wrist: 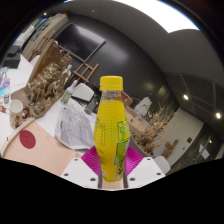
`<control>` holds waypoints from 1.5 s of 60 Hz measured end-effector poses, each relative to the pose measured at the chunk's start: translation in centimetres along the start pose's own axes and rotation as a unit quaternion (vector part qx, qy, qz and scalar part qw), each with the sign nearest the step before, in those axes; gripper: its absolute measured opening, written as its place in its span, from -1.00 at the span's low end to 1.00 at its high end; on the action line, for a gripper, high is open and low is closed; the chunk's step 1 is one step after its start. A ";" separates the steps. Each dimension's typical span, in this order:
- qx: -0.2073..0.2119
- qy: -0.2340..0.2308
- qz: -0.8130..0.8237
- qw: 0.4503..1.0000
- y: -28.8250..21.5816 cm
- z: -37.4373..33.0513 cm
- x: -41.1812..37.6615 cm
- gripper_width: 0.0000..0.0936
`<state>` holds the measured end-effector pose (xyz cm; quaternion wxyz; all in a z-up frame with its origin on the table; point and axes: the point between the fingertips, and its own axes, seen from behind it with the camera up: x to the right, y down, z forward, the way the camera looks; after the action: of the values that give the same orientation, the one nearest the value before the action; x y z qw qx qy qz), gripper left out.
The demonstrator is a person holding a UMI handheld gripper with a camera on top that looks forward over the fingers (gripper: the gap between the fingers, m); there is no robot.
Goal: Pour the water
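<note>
A yellow bottle [111,128] with a yellow cap and a green and yellow label stands upright between my fingers. My gripper [111,162] is shut on it, with the magenta pads [92,160] pressed against both of its sides near the bottom. The bottle is lifted, with the room tilted behind it. Its base is hidden by the fingers.
A white table [45,140] with a red round mat [27,139] and a glass [16,108] lies to the left. Crumpled paper or plastic [75,125] lies behind the bottle. Wooden easels and chairs [50,80] stand further back.
</note>
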<state>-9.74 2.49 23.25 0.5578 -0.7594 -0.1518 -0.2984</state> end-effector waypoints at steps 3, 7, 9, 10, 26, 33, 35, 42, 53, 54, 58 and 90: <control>0.009 0.001 -0.049 0.999 -2.6 0.3 -2.0 -0.40; 0.019 0.007 -0.128 0.992 -6.0 0.5 -5.2 -0.40; 0.027 0.008 -0.168 0.985 -7.3 0.9 -7.1 -0.40; 0.031 0.009 -0.189 0.981 -8.0 1.0 -8.0 -0.40; 0.084 0.046 -0.511 0.854 -12.8 2.7 -20.0 -0.41; 0.078 0.059 -0.597 0.797 -12.4 4.1 -22.1 -0.41; 0.079 0.065 -0.615 0.782 -12.5 4.3 -22.4 -0.41; 0.089 0.065 -0.639 0.761 -12.7 4.7 -23.4 -0.41; 0.073 0.012 -0.521 0.851 -12.4 4.5 -22.9 -0.41; 0.067 0.003 -0.493 0.867 -12.3 4.4 -22.8 -0.41; 0.045 -0.039 -0.364 0.929 -12.1 3.8 -22.8 -0.40; -0.022 -0.256 0.242 0.935 -7.3 2.4 -30.8 -0.39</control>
<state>-37.08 10.32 9.11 0.5385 -0.8360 -0.0945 0.0474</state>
